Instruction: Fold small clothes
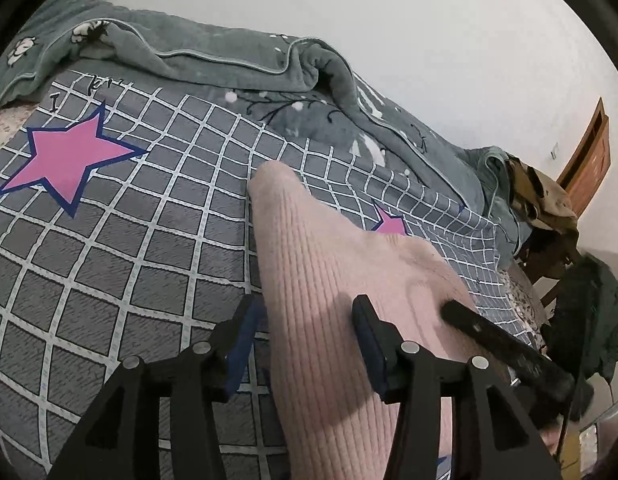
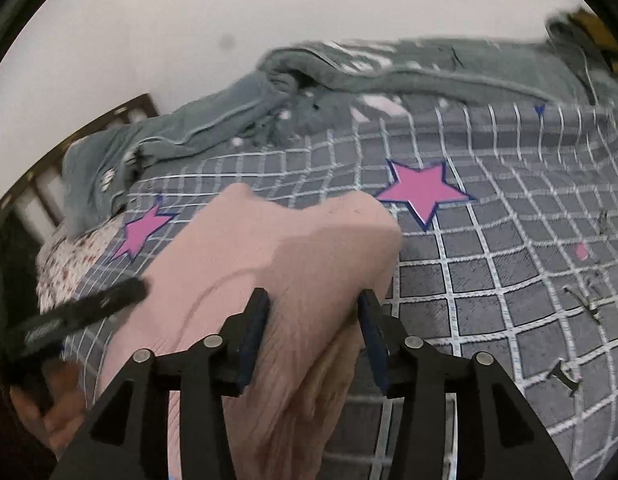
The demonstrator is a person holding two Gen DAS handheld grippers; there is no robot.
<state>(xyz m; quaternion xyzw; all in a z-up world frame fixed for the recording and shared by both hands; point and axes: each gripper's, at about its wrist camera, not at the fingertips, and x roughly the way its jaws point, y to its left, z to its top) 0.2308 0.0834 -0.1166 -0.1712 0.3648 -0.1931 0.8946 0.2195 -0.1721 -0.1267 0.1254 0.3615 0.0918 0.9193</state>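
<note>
Pink ribbed knit garment [image 1: 329, 280] is lying on the checked star bedsheet [image 1: 109, 248], partly bunched. Left gripper [image 1: 305, 320] and right gripper [image 2: 313, 312] are both straddling it, jaws spread, gripping nothing. Looks mid-fold; next move needs closing on an edge.

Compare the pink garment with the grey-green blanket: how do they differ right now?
The pink garment is ribbed knit and plain; the grey-green blanket is plush, piped at the edge, with white flower prints. The garment lies near, between the fingers of the open left gripper and right gripper; the blanket lies bunched along the wall, untouched. Both rest on the checked star sheet.
</note>
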